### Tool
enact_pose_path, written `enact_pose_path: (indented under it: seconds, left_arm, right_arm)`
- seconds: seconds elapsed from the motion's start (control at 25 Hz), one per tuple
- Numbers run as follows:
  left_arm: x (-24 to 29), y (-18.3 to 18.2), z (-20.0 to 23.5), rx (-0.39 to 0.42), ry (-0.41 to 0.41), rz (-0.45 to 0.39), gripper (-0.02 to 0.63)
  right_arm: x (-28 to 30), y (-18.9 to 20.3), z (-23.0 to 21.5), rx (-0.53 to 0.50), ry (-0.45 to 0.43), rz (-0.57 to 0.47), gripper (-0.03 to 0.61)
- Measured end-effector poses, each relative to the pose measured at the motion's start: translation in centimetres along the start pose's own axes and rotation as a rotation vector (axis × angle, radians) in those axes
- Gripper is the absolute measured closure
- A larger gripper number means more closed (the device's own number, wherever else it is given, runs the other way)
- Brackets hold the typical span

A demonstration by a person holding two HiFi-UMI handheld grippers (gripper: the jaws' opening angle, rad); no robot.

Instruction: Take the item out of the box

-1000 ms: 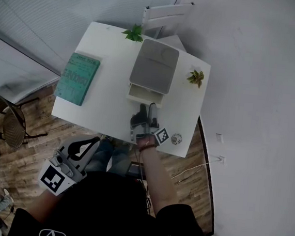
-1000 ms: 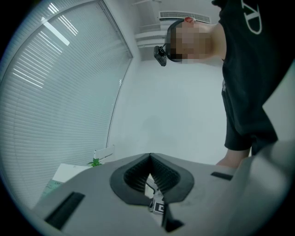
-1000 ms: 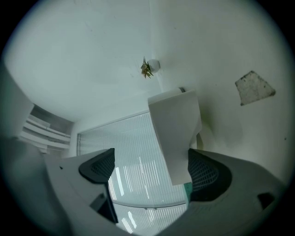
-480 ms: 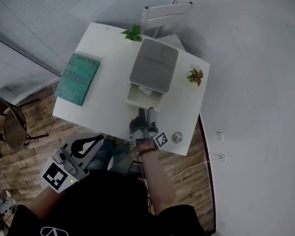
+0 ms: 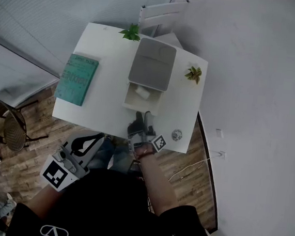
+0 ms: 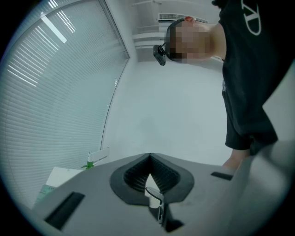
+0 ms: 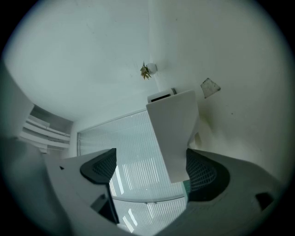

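On the white table (image 5: 102, 105) stands a white box (image 5: 151, 63) with a grey lid. Its drawer (image 5: 140, 99) is pulled out toward me, and a small white item (image 5: 142, 92) lies inside. My right gripper (image 5: 142, 115) sits just in front of the drawer with its jaws open. In the right gripper view the right gripper (image 7: 152, 170) has the box's white front (image 7: 174, 133) between its pads, close to the right-hand pad (image 7: 203, 175). My left gripper (image 5: 94, 138) hangs below the table's near edge. The left gripper (image 6: 150, 173) is shut and empty.
A teal book (image 5: 76, 79) lies at the table's left. Small plants stand at the back (image 5: 130, 33) and right (image 5: 194, 73). A small round object (image 5: 176, 135) sits near the front right corner. A white chair (image 5: 160, 17) is behind the table and a wicker chair (image 5: 4, 122) to the left.
The drawer has slid further out of the box toward me, and my right gripper has moved back with it. The white item inside now shows. My left gripper has barely shifted.
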State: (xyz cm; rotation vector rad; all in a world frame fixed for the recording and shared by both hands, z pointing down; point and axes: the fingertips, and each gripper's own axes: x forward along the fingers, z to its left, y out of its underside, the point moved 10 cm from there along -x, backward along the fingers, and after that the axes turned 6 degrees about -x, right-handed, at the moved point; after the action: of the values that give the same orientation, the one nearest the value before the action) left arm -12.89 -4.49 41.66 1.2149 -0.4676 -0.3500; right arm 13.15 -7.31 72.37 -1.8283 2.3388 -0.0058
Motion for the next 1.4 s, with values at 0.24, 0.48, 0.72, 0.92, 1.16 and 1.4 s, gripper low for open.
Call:
enact_pose_path:
  seconds: [0.24,0.48,0.72,0.92,1.16,1.4]
  left_arm:
    - [-0.2,0.1,-0.1,0.0,0.015,0.004,0.609]
    - [-0.3,0.0,0.0,-0.002,0.02,0.004,0.609]
    - [-0.7,0.1,0.3,-0.003,0.019,0.004,0.609]
    - [-1.1,0.1,0.6,-0.01,0.015,-0.003,0.609]
    - [-0.8,0.1,0.6,-0.011,0.03,-0.012,0.609]
    - [-0.3,-0.5,0.8,-0.019,0.043,-0.046,0.609]
  right_arm:
    - [-1.3,0.9,0.2,0.003,0.007,0.002,0.123]
    - [-2.0,1.6,0.4,0.006,0.01,0.016,0.127]
    - [-2.6,2.2,-0.3,0.015,0.042,0.007,0.127]
    - [-2.7,2.3,-0.3,0.001,0.063,0.022,0.112]
    - [-3.6,3.2,0.6,0.0,0.08,0.086,0.11]
    - [-3.7,4.9,6.2,-0.075,0.019,0.281,0.124]
